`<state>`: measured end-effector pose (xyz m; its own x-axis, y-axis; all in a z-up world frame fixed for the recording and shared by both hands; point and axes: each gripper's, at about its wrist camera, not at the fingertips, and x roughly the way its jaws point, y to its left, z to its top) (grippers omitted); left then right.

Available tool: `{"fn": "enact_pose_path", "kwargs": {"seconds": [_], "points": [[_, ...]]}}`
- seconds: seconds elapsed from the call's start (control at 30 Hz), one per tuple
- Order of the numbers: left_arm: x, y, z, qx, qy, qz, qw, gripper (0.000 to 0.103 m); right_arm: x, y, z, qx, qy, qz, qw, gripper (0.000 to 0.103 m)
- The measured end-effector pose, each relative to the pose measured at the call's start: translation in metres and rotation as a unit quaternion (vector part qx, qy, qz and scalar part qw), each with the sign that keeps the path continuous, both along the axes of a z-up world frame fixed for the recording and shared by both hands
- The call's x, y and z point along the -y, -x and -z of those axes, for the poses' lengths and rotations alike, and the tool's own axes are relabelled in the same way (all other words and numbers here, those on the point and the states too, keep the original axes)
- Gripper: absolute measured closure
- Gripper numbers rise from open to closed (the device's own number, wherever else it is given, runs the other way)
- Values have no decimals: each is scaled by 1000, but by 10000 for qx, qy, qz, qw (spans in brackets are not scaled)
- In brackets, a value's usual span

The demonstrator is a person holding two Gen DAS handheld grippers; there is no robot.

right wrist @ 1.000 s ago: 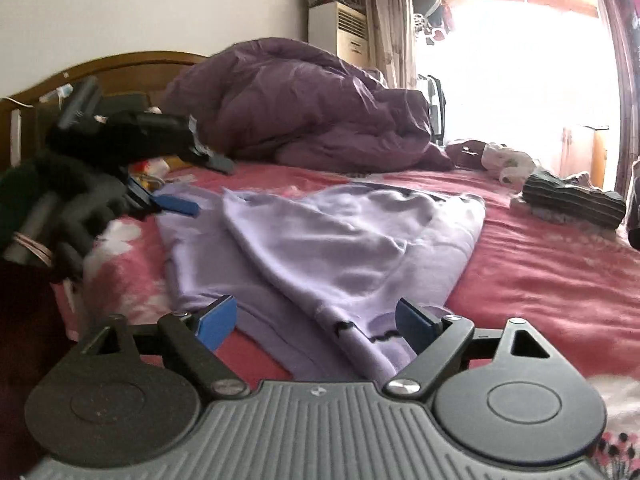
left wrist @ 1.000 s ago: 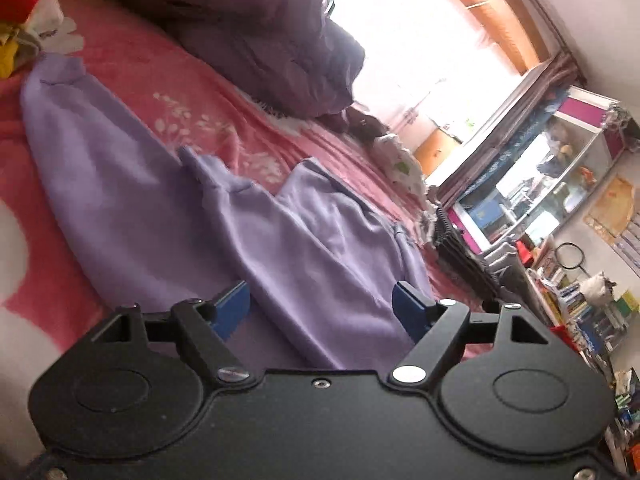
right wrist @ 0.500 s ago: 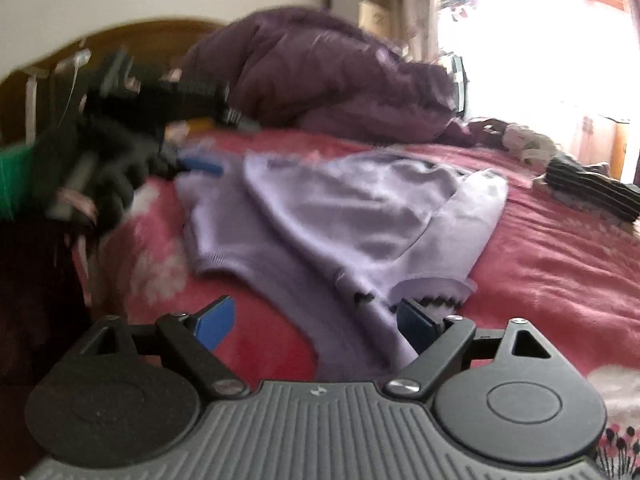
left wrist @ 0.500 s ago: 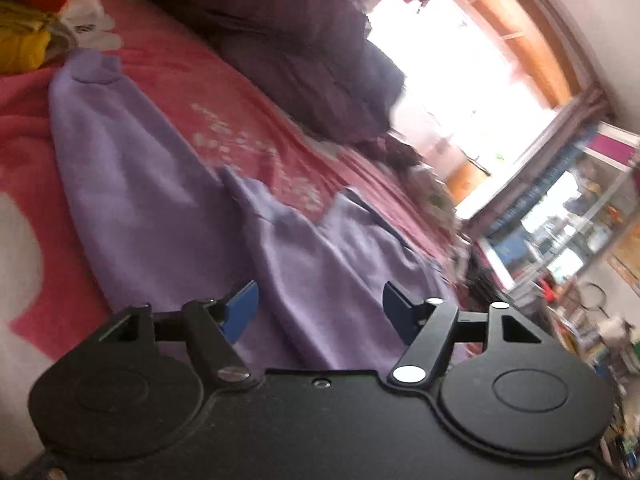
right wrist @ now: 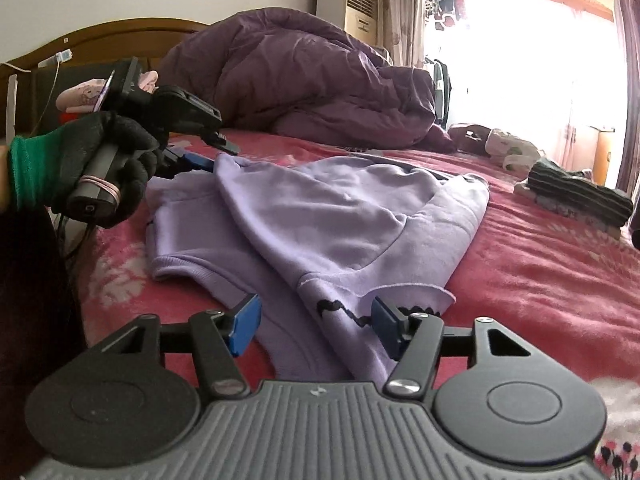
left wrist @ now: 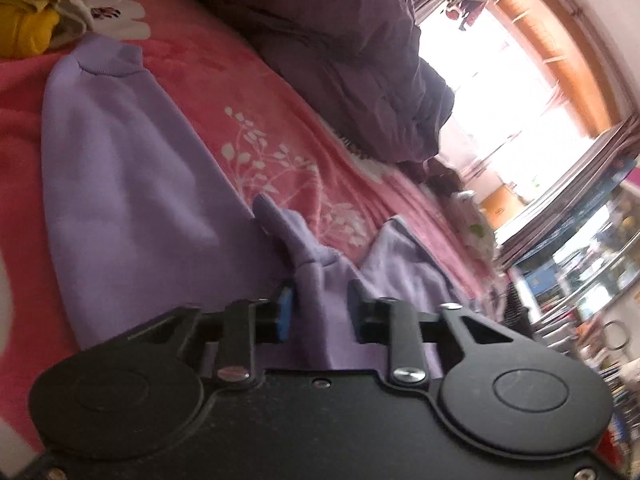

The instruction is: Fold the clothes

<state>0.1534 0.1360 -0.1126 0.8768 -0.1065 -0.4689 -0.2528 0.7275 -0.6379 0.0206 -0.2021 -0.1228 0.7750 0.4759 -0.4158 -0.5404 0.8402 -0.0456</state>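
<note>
A lavender sweatshirt [right wrist: 340, 216] lies spread on the pink bed, one sleeve [left wrist: 120, 152] stretched toward the pillows. My left gripper [left wrist: 320, 304] has its jaws narrowed around a bunched fold of the sweatshirt [left wrist: 312, 264]; it also shows in the right wrist view [right wrist: 200, 160], held in a black glove at the garment's far left corner. My right gripper [right wrist: 316, 328] is open, its blue pads either side of the hem with a black wavy trim [right wrist: 340, 312], not gripping it.
A rumpled purple duvet [right wrist: 304, 80] fills the head of the bed before the wooden headboard [right wrist: 120, 36]. Folded dark striped clothes [right wrist: 576, 196] lie at the right. Yellow and red items [left wrist: 32, 8] sit by the pillows. Shelves [left wrist: 580, 260] stand beside the bed.
My left gripper went from wide open to closed around a fold of the sweatshirt, lifting it into a ridge. My right gripper stayed open and dropped closer to the hem.
</note>
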Motion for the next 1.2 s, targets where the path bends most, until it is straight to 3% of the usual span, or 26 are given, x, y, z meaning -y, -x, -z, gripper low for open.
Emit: {"fn": "enact_pose_path", "kwargs": {"seconds": [0.17,0.37,0.43,0.57,0.7,0.77,0.93,1.07,1.2], "points": [[18,3,-25,375,-325,246,9985,101,-5,-4,3,-13,73,14,10000,43],[60,3,-77,1032,-750,752,9890,101,-5,-10,9,-204,35,81,9998,45],[76,-8,-90,1112,-785,904,9866,101,3,-13,9,-358,-248,161,9989,49],[110,-35,-109,1124,-940,1144,9826,101,19,-19,9,-664,-813,321,9940,68],[144,-65,-116,1032,-1117,1394,9785,101,34,-26,8,-968,-1374,480,9846,73],[159,-77,-117,974,-1222,1498,9763,101,44,-28,10,-1184,-1773,565,9754,75],[197,-108,-112,790,-1546,1708,9699,101,72,-34,21,-1768,-2831,790,9393,82],[222,-126,-103,646,-1771,1857,9644,101,83,-36,32,-2070,-3466,913,9103,83],[245,-142,-91,491,-1938,1955,9601,101,86,-37,40,-2174,-3787,1016,8939,89]]}}
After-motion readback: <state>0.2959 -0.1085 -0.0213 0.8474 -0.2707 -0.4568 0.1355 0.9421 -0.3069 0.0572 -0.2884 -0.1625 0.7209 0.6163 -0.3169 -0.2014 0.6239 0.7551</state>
